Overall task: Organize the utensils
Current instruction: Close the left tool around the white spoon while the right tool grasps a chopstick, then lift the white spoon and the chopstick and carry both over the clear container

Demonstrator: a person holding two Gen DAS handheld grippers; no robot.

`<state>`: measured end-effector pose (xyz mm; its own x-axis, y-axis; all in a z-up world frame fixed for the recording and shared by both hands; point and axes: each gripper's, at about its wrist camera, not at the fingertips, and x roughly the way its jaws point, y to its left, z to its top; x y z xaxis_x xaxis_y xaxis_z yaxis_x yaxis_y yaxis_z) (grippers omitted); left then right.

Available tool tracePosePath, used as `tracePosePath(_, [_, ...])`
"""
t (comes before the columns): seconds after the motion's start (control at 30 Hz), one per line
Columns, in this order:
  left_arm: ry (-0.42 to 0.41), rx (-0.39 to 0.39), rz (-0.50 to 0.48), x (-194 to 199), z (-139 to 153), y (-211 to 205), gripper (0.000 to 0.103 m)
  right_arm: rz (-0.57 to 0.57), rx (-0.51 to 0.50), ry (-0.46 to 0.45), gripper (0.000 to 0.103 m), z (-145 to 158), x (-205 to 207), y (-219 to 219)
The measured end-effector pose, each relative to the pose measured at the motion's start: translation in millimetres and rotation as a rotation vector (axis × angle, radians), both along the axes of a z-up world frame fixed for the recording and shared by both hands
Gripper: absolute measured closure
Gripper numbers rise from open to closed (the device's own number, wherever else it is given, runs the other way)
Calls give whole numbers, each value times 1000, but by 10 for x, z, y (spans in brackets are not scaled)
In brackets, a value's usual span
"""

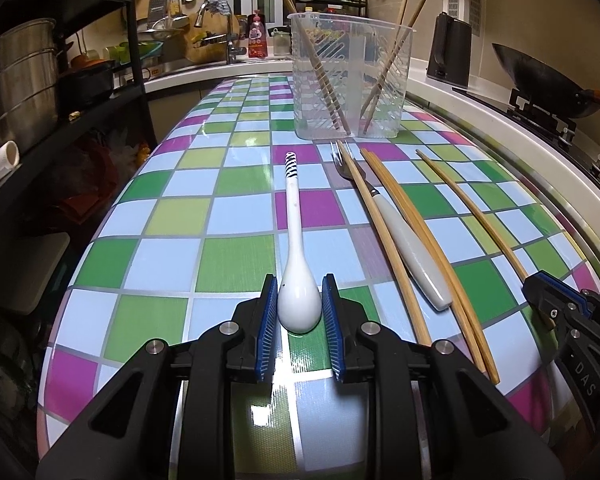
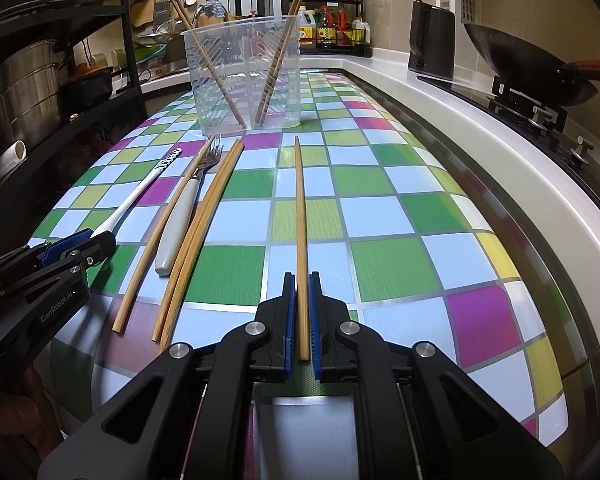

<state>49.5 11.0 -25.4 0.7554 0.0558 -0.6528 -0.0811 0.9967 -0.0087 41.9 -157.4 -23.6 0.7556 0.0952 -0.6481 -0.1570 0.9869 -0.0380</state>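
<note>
A white spoon (image 1: 294,232) with a striped handle tip lies on the checkered table (image 1: 236,184). My left gripper (image 1: 299,292) is shut on its bowl. My right gripper (image 2: 302,284) is shut on the near end of a wooden chopstick (image 2: 300,208), which lies flat and points away. Between the two lie a white-handled fork (image 2: 180,224), a single chopstick (image 2: 156,240) and a pair of chopsticks (image 2: 204,232). A clear plastic holder (image 2: 244,76) stands at the far end with several chopsticks leaning inside. In the right wrist view the left gripper (image 2: 88,240) shows at the left edge.
A black shelf with a steel pot (image 1: 16,80) runs along the table's left side. On the white counter to the right stand a dark kettle (image 2: 432,40) and a wok (image 2: 532,64) on the stove. A sink and bottles sit behind the holder.
</note>
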Motion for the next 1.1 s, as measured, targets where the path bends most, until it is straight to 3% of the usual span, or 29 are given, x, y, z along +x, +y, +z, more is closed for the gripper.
tracePosePath(0.5, [-33, 9, 14, -40, -21, -24, 80, 2, -33, -70, 97, -39, -55, 56])
tracePosePath(0.7, [-27, 7, 11, -36, -4, -6, 81, 3, -13, -53, 97, -17, -26, 24])
tracePosePath(1.1, [-85, 26, -13, -102, 219, -9, 81, 5, 16, -97, 97, 267, -61, -13])
